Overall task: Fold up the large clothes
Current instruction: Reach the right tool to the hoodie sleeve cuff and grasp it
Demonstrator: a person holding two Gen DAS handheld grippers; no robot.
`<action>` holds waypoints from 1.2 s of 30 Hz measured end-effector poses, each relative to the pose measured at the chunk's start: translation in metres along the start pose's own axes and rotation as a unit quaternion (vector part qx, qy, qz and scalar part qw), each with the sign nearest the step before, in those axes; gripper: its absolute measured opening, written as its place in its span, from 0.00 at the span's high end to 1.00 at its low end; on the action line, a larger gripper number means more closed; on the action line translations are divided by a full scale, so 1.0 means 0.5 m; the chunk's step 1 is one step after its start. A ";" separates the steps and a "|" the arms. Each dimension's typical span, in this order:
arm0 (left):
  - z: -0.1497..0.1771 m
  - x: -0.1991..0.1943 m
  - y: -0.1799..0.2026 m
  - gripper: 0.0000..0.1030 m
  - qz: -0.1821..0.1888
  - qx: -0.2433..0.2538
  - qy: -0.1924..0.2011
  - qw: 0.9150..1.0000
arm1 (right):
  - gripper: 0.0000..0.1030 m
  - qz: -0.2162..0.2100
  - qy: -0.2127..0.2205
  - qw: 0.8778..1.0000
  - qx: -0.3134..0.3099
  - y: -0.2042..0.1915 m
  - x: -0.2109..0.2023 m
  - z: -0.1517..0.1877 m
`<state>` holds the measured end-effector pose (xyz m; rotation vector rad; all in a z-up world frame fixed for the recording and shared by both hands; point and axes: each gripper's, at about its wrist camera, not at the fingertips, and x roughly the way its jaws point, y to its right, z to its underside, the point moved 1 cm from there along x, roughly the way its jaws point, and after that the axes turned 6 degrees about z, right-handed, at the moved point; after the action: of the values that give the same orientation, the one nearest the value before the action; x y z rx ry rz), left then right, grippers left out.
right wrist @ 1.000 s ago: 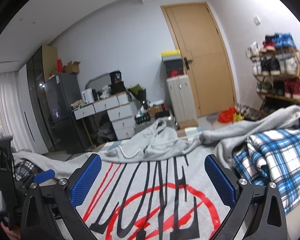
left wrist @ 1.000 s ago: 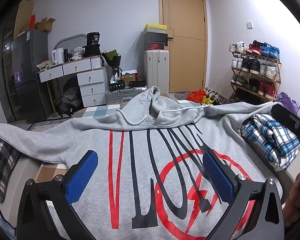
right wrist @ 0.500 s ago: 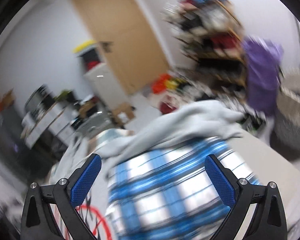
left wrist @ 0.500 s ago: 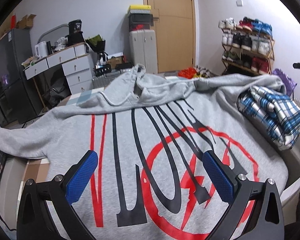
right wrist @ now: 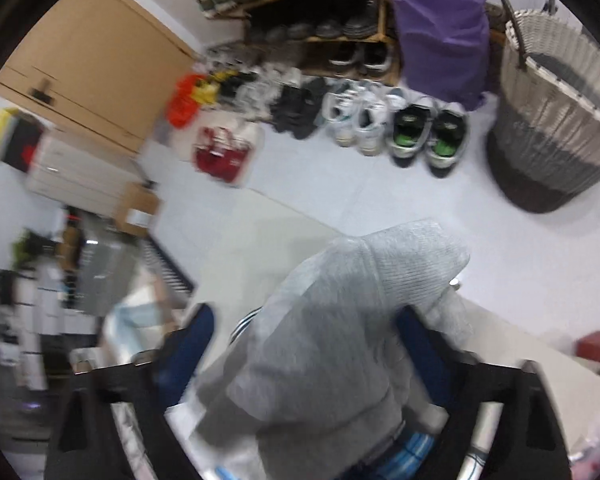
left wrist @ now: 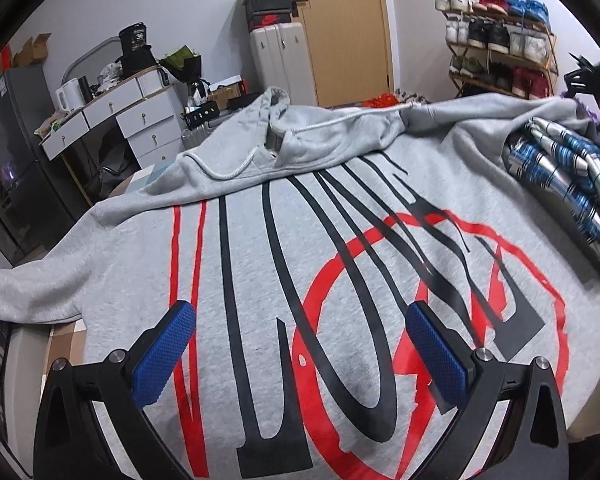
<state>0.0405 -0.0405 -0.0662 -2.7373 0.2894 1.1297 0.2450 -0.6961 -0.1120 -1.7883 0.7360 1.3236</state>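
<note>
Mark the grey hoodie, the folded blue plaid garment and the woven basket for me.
grey hoodie (left wrist: 340, 264), left wrist view, printed chest panel.
folded blue plaid garment (left wrist: 560, 176), left wrist view, top fold.
woven basket (right wrist: 556, 120), right wrist view, outer wall.

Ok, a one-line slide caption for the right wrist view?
Right gripper closing around the grey hoodie's sleeve cuff above the shoe-lined floor.
</note>
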 end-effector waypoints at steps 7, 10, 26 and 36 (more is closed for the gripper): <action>-0.002 -0.014 -0.002 0.01 0.011 0.000 0.002 1.000 | 0.94 -0.014 0.108 0.993 -0.052 -0.043 -0.070 0.019; -0.004 -0.021 -0.001 0.01 0.011 0.001 0.009 1.000 | 0.95 -0.094 0.230 0.964 -0.100 -0.057 -0.195 0.068; -0.015 -0.055 0.013 0.01 0.021 0.013 0.053 0.998 | 0.89 -0.212 0.178 0.957 -0.085 0.261 -0.150 0.404; -0.011 -0.046 0.013 0.01 0.011 0.018 0.051 0.998 | 0.11 -0.129 0.271 0.950 -0.089 0.297 -0.230 0.373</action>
<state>0.0268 -0.0453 -0.0465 -2.7712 0.3515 0.9808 -0.0034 -0.6165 -0.0674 -2.3439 0.6479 0.7426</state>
